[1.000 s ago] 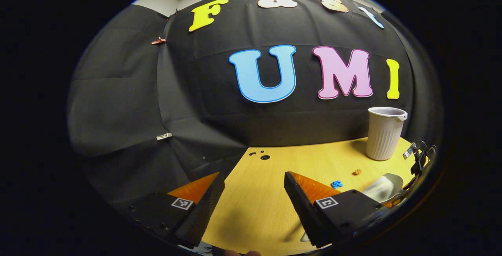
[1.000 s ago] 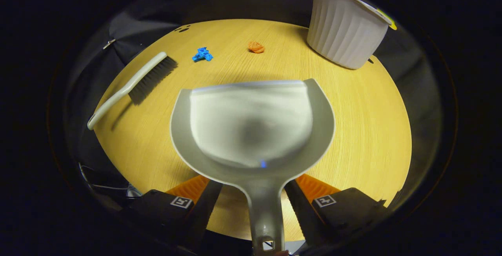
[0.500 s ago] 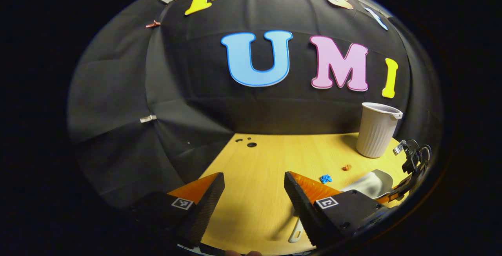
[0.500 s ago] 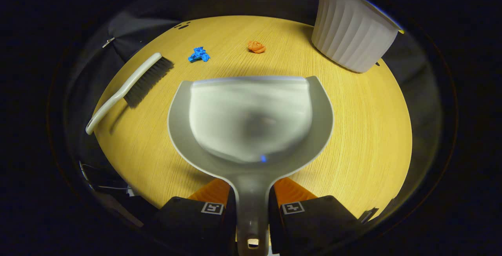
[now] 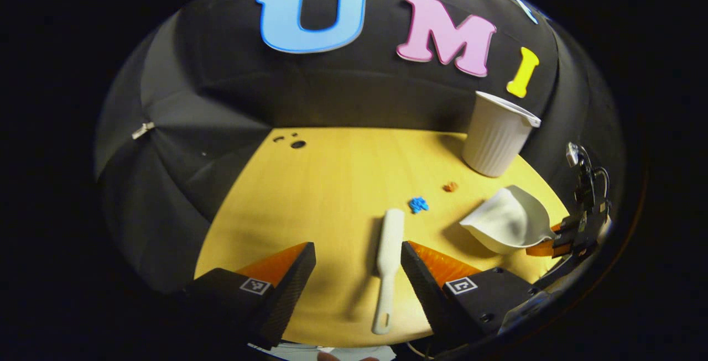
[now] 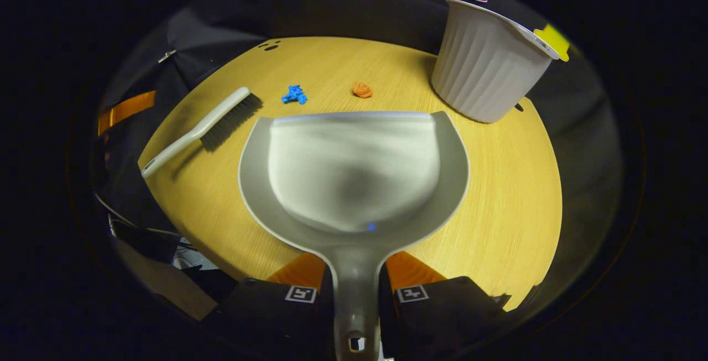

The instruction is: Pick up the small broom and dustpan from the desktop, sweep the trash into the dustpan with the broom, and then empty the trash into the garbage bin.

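Note:
The grey dustpan (image 6: 354,173) is held by its handle, with my right gripper (image 6: 357,264) shut on it. In the left gripper view the dustpan (image 5: 506,220) tilts above the wooden table (image 5: 332,184), with the right gripper (image 5: 575,234) behind it. The small white broom (image 5: 387,261) lies flat, its handle end between the fingers of my open left gripper (image 5: 358,250), which hovers over it. From the right gripper view the broom (image 6: 204,126) lies left of the pan. A blue scrap (image 6: 295,94) and an orange scrap (image 6: 362,90) lie beyond the pan's lip.
The white ribbed garbage bin (image 6: 484,71) stands at the table's far right, also seen as the bin (image 5: 496,134) behind the scraps (image 5: 418,204). Black cloth walls close the booth's back and left. Small holes (image 5: 297,144) mark the table's far left corner.
My right gripper shut on the dustpan's handle. My left gripper tipped down and moved over the table, bringing the broom between its open fingers.

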Available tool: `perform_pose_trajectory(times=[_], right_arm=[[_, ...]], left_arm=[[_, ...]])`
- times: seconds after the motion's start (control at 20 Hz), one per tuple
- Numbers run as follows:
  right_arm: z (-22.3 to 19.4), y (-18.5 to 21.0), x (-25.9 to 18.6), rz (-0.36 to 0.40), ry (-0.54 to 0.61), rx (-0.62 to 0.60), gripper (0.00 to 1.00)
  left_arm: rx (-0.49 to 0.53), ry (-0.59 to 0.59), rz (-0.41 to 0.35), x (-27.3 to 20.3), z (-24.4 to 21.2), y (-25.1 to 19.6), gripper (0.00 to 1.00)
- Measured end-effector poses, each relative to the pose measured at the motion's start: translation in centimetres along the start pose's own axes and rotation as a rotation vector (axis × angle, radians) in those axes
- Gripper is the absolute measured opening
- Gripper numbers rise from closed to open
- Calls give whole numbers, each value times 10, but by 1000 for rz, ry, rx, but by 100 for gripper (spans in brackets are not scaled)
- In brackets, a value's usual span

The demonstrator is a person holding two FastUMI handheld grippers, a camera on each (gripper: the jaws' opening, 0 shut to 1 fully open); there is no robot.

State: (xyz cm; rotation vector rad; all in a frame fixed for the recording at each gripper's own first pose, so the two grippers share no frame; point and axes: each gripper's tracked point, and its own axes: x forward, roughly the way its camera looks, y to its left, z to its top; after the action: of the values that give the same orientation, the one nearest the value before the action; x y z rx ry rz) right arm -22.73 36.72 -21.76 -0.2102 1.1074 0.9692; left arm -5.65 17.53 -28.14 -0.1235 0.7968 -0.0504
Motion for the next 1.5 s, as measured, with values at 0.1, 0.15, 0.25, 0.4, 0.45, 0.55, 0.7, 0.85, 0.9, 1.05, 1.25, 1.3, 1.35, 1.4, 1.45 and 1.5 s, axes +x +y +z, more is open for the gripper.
perform_pose_trajectory(times=[0.1,0.15,0.25,0.4,0.45,0.55,0.7,0.85,0.9,1.05,1.25,1.3,1.35,1.4,1.45,1.5], right_arm=[[-1,-3,-6,5,-4,-10,38],[-3,-4,-7,7,-5,-17,37],[-6,-8,-9,10,-3,-28,37],[-10,-12,-8,14,3,-29,37],[-11,-13,-7,19,4,-25,34],[-12,-13,-7,25,7,-26,34],[-11,-14,-8,31,4,-27,37],[-14,-17,-10,23,3,-27,38],[-15,-19,-10,19,5,-26,37],[-19,-19,-12,20,8,-19,37],[-22,-19,-12,20,14,-24,37],[-22,-18,-11,23,15,-28,34],[-22,-17,-11,25,18,-33,37],[-22,-16,-12,28,25,-41,37],[-23,-16,-13,31,31,-55,37],[-23,-15,-13,37,42,-70,37]], left_arm=[[49,120,-29,8,-17,-10,98],[62,178,-28,15,-28,-11,98],[43,263,-31,27,-43,-16,98],[13,361,-65,46,-58,-27,95],[15,387,-65,51,-65,-29,94],[33,426,-57,61,-73,-31,92],[66,466,-38,74,-84,-30,88],[54,498,-41,86,-94,-34,84],[53,505,-38,89,-96,-34,81],[59,522,-34,93,-101,-34,71],[52,546,-21,97,-109,-30,49],[50,554,-15,98,-112,-29,40],[51,563,-4,100,-117,-26,36],[54,576,-2,98,-118,-25,31],[61,561,-11,100,-118,-26,30],[69,558,-20,100,-115,-26,29]])
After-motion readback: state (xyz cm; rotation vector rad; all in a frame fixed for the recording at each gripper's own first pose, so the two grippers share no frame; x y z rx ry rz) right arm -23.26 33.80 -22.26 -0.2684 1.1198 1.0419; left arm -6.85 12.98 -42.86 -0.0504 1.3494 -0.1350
